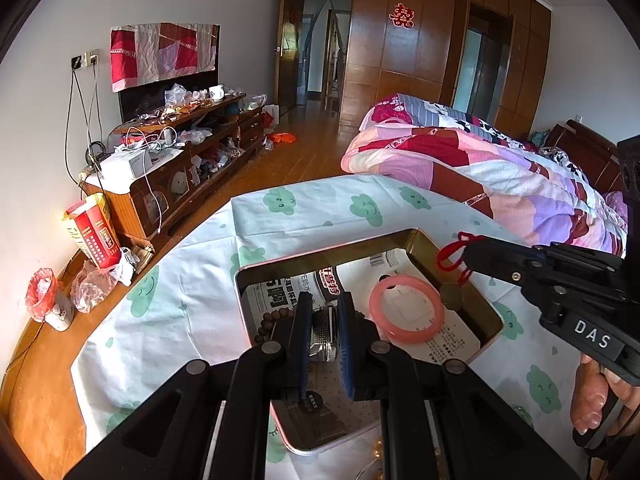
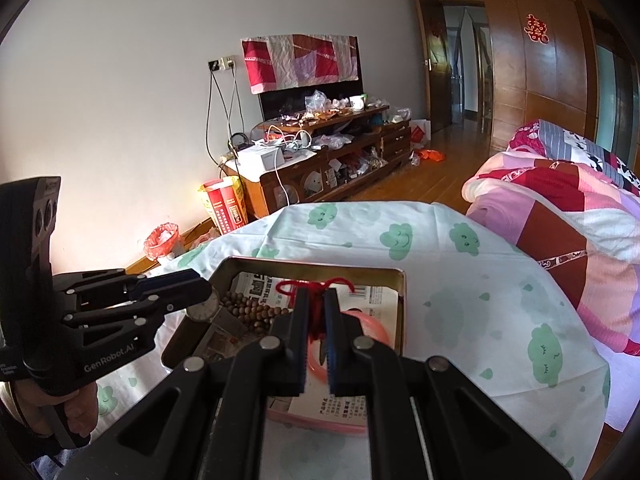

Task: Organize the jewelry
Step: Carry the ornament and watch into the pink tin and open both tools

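Home bedroom, quilted bed [image 1: 480, 160], cluttered wooden TV cabinet [image 1: 180, 152], wardrobe doors [image 1: 404, 40]

My grippers [image 1: 324, 344] [image 2: 316, 336] are black, with blue finger pads, silver screws and white "DAS" and "GenRobot.AI" lettering.

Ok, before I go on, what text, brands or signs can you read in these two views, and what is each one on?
"DAS": white letters on the right hand-held gripper body.
"GenRobot.AI": on the left hand-held gripper body.
Red double-happiness sign: on the wooden wardrobe door.
Newspaper lining the tin box: large Chinese headline characters, only partly visible.
Red carton by the wall and the printed leaflet under the pink bangle: too small to read.
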The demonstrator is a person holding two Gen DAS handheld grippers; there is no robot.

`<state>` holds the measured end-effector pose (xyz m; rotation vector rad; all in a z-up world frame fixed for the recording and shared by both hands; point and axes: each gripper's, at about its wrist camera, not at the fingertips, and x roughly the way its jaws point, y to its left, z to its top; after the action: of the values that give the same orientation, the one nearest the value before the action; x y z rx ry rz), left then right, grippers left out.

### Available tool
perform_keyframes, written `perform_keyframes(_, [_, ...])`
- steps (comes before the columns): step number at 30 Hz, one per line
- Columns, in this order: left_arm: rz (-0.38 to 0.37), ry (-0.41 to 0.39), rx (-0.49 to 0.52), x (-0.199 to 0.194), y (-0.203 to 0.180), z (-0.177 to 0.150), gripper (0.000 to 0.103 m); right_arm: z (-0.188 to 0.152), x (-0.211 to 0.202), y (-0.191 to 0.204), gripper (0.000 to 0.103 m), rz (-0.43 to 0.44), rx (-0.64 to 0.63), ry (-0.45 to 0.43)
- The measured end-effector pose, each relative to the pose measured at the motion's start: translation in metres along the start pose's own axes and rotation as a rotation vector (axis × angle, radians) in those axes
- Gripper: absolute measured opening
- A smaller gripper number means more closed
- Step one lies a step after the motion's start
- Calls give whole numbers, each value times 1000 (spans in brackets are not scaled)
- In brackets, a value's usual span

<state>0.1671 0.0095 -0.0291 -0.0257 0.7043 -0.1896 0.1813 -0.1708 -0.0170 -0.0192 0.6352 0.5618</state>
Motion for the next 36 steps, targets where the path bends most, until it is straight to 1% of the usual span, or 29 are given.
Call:
perform_keyframes(17, [16,46,9,17,1,-11,12,-17,28,-3,9,-4,0,87])
perform_keyframes(36, [42,82,15,29,6,-20,12,-41,30,-9,10,6,28,141])
